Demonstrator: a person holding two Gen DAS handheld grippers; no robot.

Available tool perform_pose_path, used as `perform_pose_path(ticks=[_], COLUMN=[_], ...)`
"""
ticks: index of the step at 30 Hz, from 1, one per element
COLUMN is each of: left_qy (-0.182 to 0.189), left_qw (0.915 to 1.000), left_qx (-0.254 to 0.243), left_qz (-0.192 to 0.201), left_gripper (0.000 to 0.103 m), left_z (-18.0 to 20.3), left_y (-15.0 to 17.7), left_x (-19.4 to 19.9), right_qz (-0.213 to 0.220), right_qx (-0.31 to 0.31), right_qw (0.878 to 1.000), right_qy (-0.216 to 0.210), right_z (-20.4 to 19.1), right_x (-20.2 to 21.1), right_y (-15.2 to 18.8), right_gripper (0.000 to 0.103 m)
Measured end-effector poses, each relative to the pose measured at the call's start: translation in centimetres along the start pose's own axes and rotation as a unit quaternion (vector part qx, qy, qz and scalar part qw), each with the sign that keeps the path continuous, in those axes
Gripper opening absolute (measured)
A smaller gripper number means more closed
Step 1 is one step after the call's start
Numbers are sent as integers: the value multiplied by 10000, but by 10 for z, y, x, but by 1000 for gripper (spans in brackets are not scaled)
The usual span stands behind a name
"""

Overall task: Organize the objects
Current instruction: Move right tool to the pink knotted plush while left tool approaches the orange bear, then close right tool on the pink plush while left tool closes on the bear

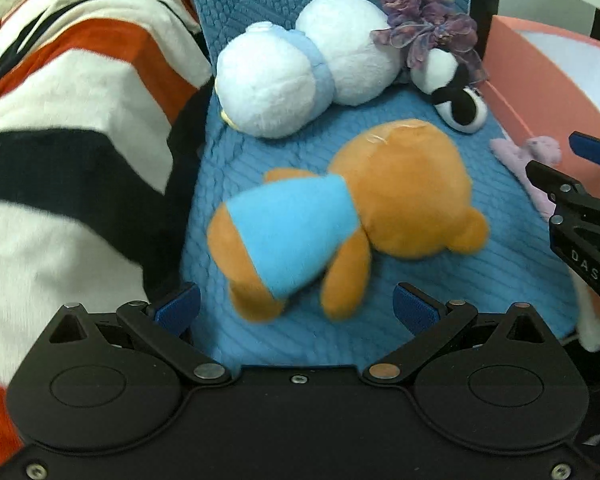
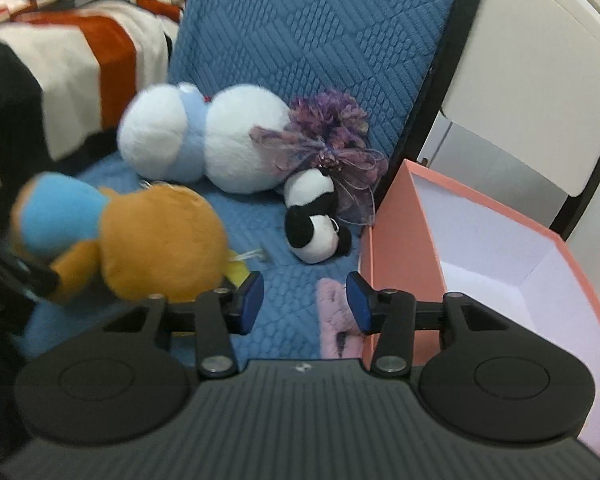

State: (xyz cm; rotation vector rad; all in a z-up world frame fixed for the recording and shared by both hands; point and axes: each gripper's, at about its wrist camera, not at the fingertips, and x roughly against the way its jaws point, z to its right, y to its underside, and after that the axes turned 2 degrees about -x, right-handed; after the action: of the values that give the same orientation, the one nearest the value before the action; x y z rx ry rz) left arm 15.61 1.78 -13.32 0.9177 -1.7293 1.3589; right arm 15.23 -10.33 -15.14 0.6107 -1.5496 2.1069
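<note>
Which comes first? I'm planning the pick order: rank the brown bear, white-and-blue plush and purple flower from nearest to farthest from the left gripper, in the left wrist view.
From the left gripper:
1. Brown bear, just ahead of the open fingers.
2. White-and-blue plush, behind the bear, centre.
3. Purple flower, farthest, back right against the backrest.

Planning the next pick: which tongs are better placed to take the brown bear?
Left. The left tongs are open with the brown bear directly ahead; the right tongs face the pink plush.
</note>
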Motion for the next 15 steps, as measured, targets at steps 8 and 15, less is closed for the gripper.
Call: perform_pose_path(ticks=[8,15], left_qy=[-331,-462], left_qw=[9970,9920], left_qx=[-667,-1135], left_qz=[-195,-313], left_gripper=[103,103], left_z=[7,22], left_y=[-16,-30], left_x=[-25,-39], right_qz=[-259,-262], right_qx=[458,685], right_qw=[9970,9926], right_qy=[574,969], right_z=[-7,-8], right_x=[-41,-51], right_y=[4,11], right_gripper=[46,38])
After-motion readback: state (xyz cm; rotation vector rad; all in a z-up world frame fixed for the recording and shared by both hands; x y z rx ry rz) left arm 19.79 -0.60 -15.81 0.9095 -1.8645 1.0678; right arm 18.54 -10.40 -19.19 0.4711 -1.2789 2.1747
